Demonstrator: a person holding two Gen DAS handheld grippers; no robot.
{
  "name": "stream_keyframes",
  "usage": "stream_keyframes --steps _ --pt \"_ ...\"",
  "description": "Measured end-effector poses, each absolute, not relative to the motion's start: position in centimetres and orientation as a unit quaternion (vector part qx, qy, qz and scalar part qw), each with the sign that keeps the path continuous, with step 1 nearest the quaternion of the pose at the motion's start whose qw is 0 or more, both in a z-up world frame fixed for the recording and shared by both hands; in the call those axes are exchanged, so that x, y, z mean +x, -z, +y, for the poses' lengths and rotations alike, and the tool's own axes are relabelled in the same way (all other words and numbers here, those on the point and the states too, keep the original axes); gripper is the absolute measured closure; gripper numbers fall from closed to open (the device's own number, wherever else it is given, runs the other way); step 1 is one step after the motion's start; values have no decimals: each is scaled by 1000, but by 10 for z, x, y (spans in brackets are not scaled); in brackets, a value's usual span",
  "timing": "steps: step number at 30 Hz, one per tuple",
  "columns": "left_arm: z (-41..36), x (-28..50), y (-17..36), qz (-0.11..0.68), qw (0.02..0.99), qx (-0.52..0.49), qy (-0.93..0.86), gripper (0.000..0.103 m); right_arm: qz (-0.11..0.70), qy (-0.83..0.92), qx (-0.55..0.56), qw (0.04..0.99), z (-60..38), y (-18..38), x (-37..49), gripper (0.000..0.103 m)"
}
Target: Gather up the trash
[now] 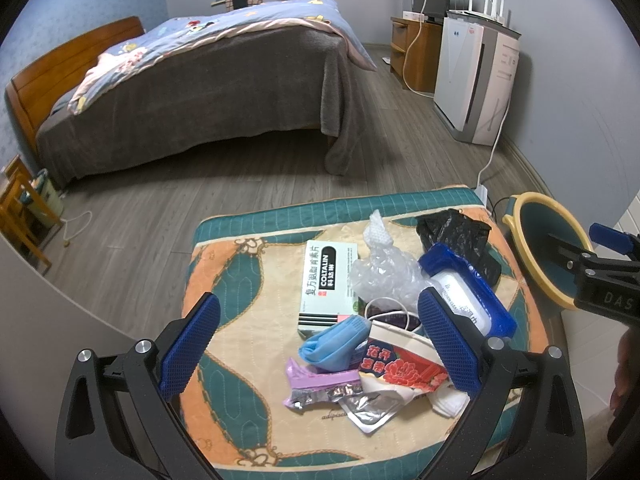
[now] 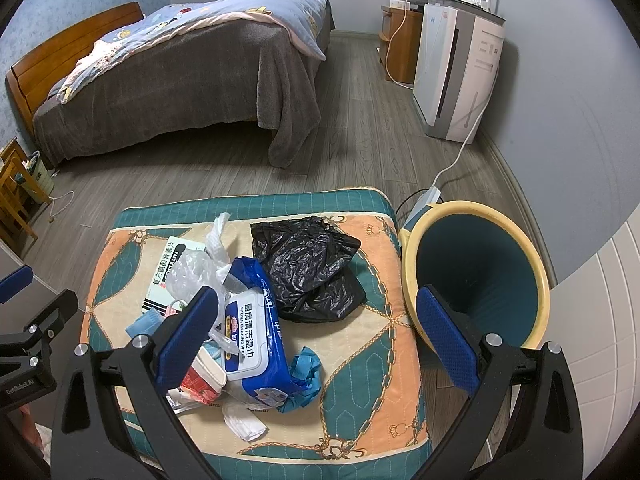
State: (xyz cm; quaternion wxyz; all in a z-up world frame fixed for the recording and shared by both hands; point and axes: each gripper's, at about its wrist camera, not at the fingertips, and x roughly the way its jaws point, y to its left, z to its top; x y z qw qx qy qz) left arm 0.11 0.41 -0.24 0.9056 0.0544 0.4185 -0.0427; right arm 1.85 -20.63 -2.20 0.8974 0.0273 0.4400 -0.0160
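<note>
Left wrist view shows the left hand-held gripper (image 1: 316, 344) with its jaws spread wide and nothing between them, hovering over the near end of the trash pile, so the blue mask (image 1: 336, 342), the purple wrapper (image 1: 320, 384) and the red-flowered packet (image 1: 404, 368) lie inside its reach. That stance looks like a lineup for a first pick, not a grasp. Farther out sit the medicine box (image 1: 326, 280), crumpled clear plastic (image 1: 384, 272) and the wipes pack (image 1: 468, 300), all heaped together on the quilted tabletop (image 1: 224, 264), with a black bag (image 1: 452, 228) at the far edge.

In the right wrist view, the right hand-held gripper (image 2: 314, 340) is also wide open and empty, its left finger over the wipes pack (image 2: 256, 332) and its right finger in front of the bin (image 2: 476, 264). The bin stands just beside the tabletop (image 2: 372, 320) on the right, mouth tilted toward the pile, probably so each piece can be dropped in with a short carry. No trash can be seen inside it.
</note>
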Motion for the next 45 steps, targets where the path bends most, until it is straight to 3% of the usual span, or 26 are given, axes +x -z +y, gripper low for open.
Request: stream_keyframes --steps 17,25,36,38,40,42,44,45 --pt "-1 -6 7 415 906 30 79 5 456 17 31 889 -210 33 15 6" --pt "9 6 -2 371 926 46 52 5 462 26 27 886 -215 41 20 6" --pt "28 38 34 426 904 24 39 5 528 -17 26 848 -209 76 53 7" --pt "31 39 45 435 899 30 42 6 539 -15 24 842 -207 84 56 14" --pt "31 38 62 456 887 52 57 8 559 -25 41 828 -207 94 58 28" --pt "29 37 81 486 868 70 69 12 571 -34 50 819 -205 100 59 33" --pt "28 35 96 510 852 84 81 30 583 -45 64 809 -201 107 60 40" --pt "28 35 99 517 847 84 88 32 589 -52 71 803 -199 111 61 42"
